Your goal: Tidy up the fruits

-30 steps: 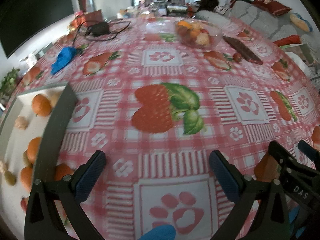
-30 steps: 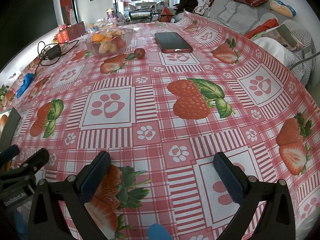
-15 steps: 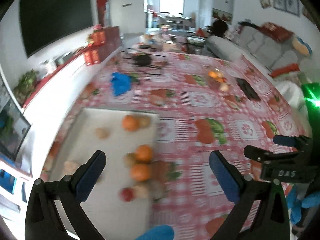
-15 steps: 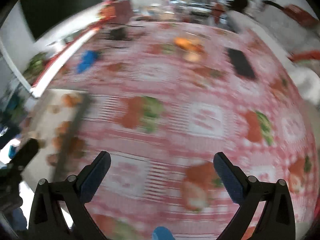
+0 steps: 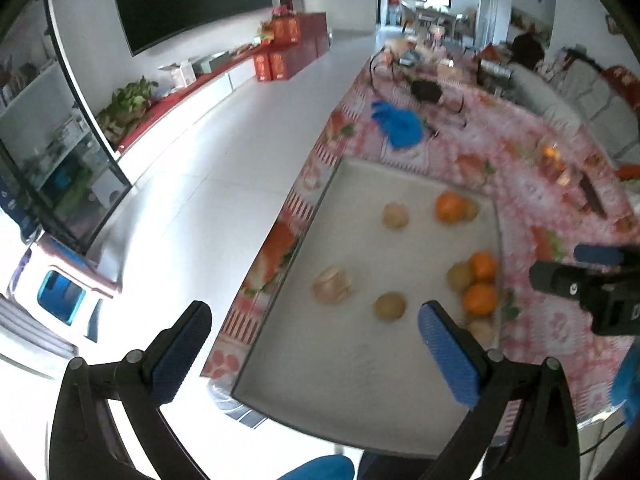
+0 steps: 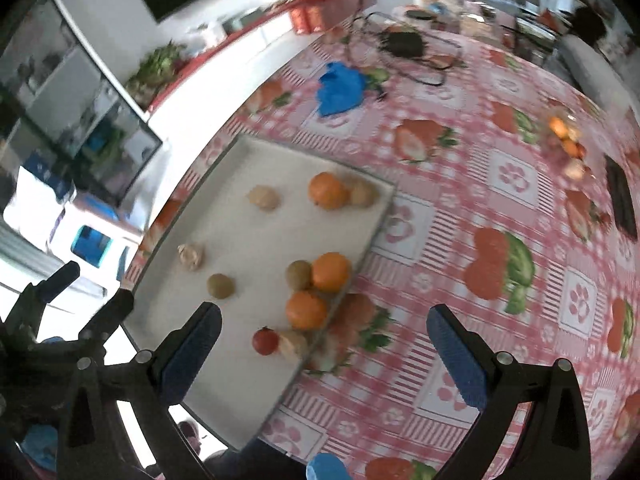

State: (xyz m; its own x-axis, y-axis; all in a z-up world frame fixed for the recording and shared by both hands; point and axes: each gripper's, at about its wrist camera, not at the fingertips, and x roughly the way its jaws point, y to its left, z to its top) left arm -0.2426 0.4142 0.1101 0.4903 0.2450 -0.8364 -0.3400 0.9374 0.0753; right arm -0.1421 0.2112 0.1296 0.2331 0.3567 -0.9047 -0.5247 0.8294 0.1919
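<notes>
While both claws hung agape and empty, the tray (image 6: 224,364) held oranges (image 6: 306,309) and, seemingly, kiwis (image 6: 221,285); the desk (image 6: 460,216) lay beneath.

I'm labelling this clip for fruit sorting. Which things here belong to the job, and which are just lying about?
Job:
white tray
oranges
kiwis
small red fruit
glass fruit bowl

Lying about:
blue cloth
phone
black adapter with cable
</notes>
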